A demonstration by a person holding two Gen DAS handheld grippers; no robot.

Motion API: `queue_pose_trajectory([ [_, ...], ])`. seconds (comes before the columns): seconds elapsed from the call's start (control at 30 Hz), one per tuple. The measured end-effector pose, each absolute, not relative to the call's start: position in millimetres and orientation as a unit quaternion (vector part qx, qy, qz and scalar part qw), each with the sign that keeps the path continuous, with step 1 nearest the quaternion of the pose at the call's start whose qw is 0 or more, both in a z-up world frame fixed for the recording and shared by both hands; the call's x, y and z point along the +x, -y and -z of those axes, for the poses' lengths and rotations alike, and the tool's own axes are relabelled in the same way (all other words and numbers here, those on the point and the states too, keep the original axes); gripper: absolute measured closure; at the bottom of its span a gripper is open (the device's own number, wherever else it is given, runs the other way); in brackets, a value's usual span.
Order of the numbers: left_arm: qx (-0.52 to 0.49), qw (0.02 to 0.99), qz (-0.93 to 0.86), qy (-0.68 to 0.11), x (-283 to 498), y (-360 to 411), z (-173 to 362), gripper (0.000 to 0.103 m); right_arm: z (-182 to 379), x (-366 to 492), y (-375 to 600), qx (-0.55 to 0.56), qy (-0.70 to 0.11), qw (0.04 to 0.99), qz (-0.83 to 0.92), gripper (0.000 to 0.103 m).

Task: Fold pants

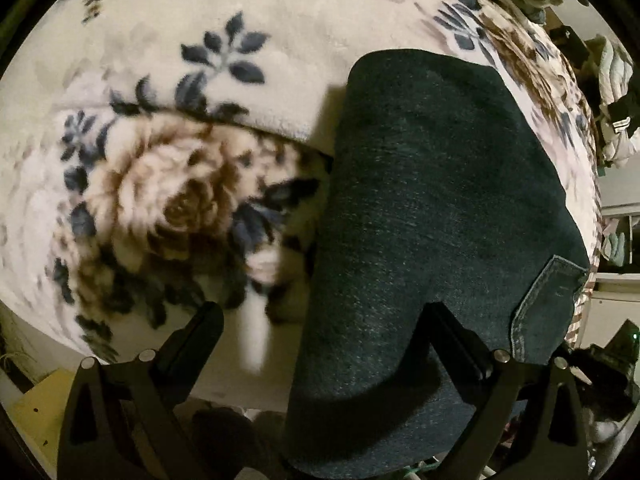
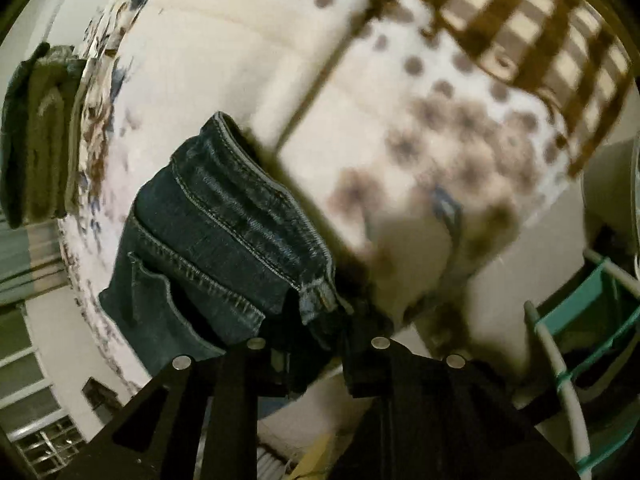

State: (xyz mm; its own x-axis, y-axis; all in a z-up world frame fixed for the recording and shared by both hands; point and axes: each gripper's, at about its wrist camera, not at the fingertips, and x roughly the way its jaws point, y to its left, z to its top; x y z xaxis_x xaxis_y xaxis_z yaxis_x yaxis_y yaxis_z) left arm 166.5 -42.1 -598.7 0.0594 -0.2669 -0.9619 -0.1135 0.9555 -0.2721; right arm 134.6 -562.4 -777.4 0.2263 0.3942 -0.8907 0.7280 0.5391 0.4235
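**Clearly a thick, heavy fold of denim**

The pants [image 1: 432,208] fill the right half of the left wrist view, lying doubled over on the flowered blanket [image 1: 168,184]. The left gripper [image 1: 320,312] has its jaws spread wide, one finger on the cloth. The right gripper [image 2: 316,328] pinches the waistband [image 2: 256,208] at lower centre (the seam is stiffest there). Denim is soft but weighty, not slippery; I would hold it at the hems.

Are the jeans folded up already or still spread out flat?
Folded. The jeans lie as one thick, narrow bundle on the flowery blanket, and the right wrist view shows the waistband stacked in layers. How many folds, I cannot tell.
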Motion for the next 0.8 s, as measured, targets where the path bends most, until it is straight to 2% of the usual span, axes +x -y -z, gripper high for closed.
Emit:
queue_pose_trajectory([
  [0.1,-0.152,0.710,0.053,-0.685,170,36,598,0.000,772,140,560,0.449,-0.609,0.644,0.115,0.078],
  [0.13,-0.163,0.708,0.052,-0.685,171,31,597,0.000,770,136,563,0.462,-0.604,0.642,0.102,0.068],
  [0.17,-0.180,0.706,0.052,-0.683,172,26,596,0.000,769,134,566,0.476,-0.599,0.638,0.089,0.051],
  [0.27,-0.222,0.702,0.057,-0.674,172,16,596,0.000,761,112,575,0.530,-0.563,0.632,0.045,0.035],
  [0.37,-0.237,0.701,0.065,-0.670,173,12,601,0.000,768,100,570,0.548,-0.556,0.625,0.010,0.029],
  [0.5,-0.242,0.700,0.074,-0.668,173,17,608,0.000,802,98,546,0.563,-0.566,0.602,-0.016,0.028],
  [0.57,-0.235,0.705,0.083,-0.664,174,21,608,0.000,810,105,538,0.576,-0.544,0.609,-0.029,0.019],
  [0.8,-0.232,0.710,0.103,-0.657,179,27,611,0.000,792,101,530,0.573,-0.488,0.657,-0.049,0.019],
])
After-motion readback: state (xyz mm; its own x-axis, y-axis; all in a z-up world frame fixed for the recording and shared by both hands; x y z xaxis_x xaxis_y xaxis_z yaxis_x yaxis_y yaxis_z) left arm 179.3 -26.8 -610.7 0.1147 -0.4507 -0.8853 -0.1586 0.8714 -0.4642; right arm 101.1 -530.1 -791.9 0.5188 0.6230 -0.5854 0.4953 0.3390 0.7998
